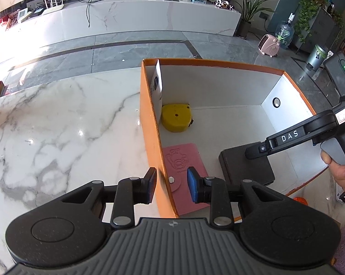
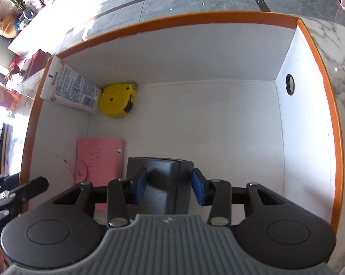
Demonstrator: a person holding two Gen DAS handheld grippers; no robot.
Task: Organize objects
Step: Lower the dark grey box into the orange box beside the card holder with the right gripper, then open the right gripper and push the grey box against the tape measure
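Inside the orange box [image 2: 332, 123] the right gripper [image 2: 170, 189] sits low over a dark case [image 2: 159, 178] near the box's near edge. The case lies straight ahead between the blue pads [image 2: 141, 188], long axis running away from the gripper toward the far wall. The pads are spread a little wider than the case, with a gap showing on the right side; whether the left pad touches it I cannot tell. So the case looks either just let go or about to be taken.

The left gripper [image 1: 171, 185] is spread too, straddling the box's left wall [image 1: 149, 123], one pad outside over the marble tabletop [image 1: 57, 126], one inside over a pink wallet [image 1: 183, 160]. It seems to be steadying the box, though neither pad clearly presses the wall.

The wallet lies flat by the left wall, just beside the case. In the far left corner a yellow tape measure [image 2: 118, 102] rests, with a white tube [image 2: 69, 84] leaning against the wall next to it. The whole right half of the box floor, up to the right wall, is bare, so there is plenty of room for the case to shift that way or for the right gripper to lift out.
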